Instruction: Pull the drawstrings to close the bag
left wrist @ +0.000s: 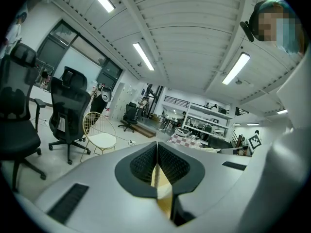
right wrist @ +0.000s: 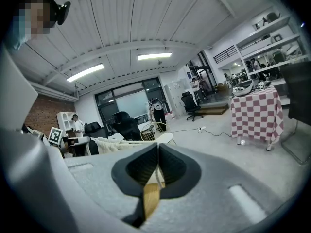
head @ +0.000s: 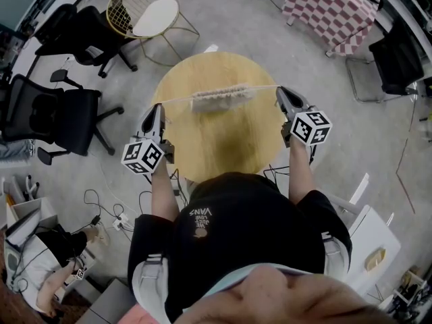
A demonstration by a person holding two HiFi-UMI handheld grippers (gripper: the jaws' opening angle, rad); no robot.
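Left tool (head: 159, 108) and right tool (head: 281, 91) pinch drawstrings (head: 179, 100), barely visible between jaws.

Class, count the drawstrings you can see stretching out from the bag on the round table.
2. One drawstring runs from the left end of the bag to the left gripper; the other runs from its right end to the right gripper. Both look taut.

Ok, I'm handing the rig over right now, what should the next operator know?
Left gripper: fingers shut on the left drawstring, which is taut.
Right gripper: fingers shut on the right drawstring, also taut.
Bag: on the round table, midway between the grippers, mouth bunched up.
Done: strings gripped and drawn outward.
To do: confirm the mouth is fully closed, then release.
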